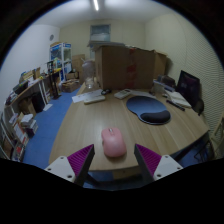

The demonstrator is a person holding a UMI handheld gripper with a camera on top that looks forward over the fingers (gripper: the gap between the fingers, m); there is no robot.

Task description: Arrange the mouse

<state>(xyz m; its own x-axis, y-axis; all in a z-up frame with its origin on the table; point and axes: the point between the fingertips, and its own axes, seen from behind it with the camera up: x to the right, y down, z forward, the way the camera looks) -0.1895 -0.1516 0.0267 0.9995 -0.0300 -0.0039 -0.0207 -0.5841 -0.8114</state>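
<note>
- Office room with shelves at left; a wooden table (90, 125) fills the near scene.
- Gripper (114, 160) hovers open at the near edge, pads apart, gripping nothing.
- Pink mouse (114, 142) lies just ahead, between the fingers.
- Dark mouse pad (150, 108) sits farther right.
- Mouse looks light, rigid, smooth; pinching its flanks seems safest.

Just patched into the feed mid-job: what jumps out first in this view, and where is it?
The pink mouse stands out first, lying on the wooden table just ahead of the open gripper, between its fingers' line but untouched. Beyond it, farther along the table, lies a dark blue mouse pad. Past the table's far end stands a large cardboard box.
</note>
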